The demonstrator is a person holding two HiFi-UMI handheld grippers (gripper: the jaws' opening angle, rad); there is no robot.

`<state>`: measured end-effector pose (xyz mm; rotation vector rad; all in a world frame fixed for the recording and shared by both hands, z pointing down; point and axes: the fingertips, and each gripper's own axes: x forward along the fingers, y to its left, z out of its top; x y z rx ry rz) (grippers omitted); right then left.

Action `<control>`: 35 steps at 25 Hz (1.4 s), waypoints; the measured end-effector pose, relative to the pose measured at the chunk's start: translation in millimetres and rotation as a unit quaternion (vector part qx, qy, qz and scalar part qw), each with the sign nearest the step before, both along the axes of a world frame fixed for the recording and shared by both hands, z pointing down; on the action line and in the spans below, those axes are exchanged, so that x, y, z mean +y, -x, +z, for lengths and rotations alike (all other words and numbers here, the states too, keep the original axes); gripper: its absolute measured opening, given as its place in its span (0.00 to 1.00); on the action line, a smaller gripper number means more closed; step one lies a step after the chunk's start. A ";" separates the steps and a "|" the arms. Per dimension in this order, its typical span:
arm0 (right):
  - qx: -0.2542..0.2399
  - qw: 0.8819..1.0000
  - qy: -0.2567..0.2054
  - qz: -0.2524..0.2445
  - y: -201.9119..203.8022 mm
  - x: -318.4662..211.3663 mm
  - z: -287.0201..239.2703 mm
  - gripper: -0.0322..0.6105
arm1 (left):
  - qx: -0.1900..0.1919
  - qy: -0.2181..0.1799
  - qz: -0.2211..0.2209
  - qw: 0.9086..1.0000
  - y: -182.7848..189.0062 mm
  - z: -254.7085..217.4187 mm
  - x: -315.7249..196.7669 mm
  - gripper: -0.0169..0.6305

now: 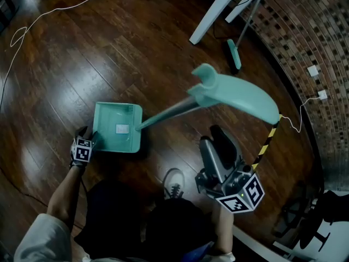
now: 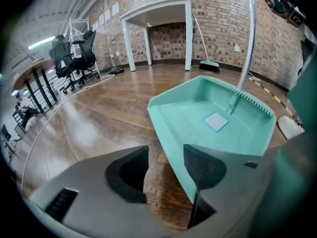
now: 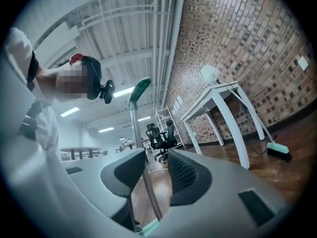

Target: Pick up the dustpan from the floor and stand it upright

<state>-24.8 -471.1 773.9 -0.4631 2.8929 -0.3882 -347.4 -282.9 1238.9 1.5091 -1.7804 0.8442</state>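
the teal plastic long-handled dustpan (image 1: 117, 127) sits with its tray flat on the dark wood plank floor (image 1: 109, 53), out on the open boards and well away from the floor's edge along the brick wall (image 1: 305, 31). its thin metal pole (image 1: 166, 113) rises from the tray's back wall to the curved teal handle grip (image 1: 240, 97), close under the head camera. in the left gripper view the pole runs straight up, so the dustpan looks to be standing, or very nearly.

the left gripper (image 1: 89, 138) is low at the tray's outer side. its fingers (image 2: 203, 165) are released and wide: bare floor shows between them, and the tray's lip passes just beside one finger without being pinched. the right gripper (image 1: 214, 138) is higher, beside the pole. its fingers (image 3: 183, 172) are released too. the pole runs through the gap, close along one finger, but the other pad stands clear of it, so nothing is clamped.

by my reading, the lift and the setting upright are done and the step in hand is letting go. the next move calls for drawing both grippers off cleanly: the right one straight back so neither finger knocks the pole, the left one away from the lip without nudging the tray. the tall pole could tip if bumped; if it leans, the right fingers should close on it and steady it.
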 end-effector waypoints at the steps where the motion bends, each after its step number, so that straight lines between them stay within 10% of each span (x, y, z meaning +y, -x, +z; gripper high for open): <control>1: 0.008 1.000 -0.002 0.005 -1.2 -1.0 2.6 0.28 | -0.004 -0.006 -0.005 1.000 2.1 -2.0 2.2 0.40; 7: 0.088 0.995 -0.026 0.032 5.6 -11.4 36.8 0.27 | -0.041 -0.054 -0.008 0.998 7.8 -32.1 0.9 0.05; 16: 0.117 0.988 0.004 0.100 -9.6 -35.1 25.2 0.02 | -0.038 -0.125 0.013 0.991 -8.4 -138.4 -28.0 0.05; 26: 0.189 0.973 0.004 0.129 -63.5 -36.3 -128.3 0.02 | -0.031 -0.185 0.012 0.982 -68.4 -402.3 -39.7 0.05; 35: 0.166 0.970 0.001 0.179 -68.7 -3.5 -385.8 0.01 | -0.029 -0.288 0.050 0.956 -84.7 -718.7 -44.2 0.05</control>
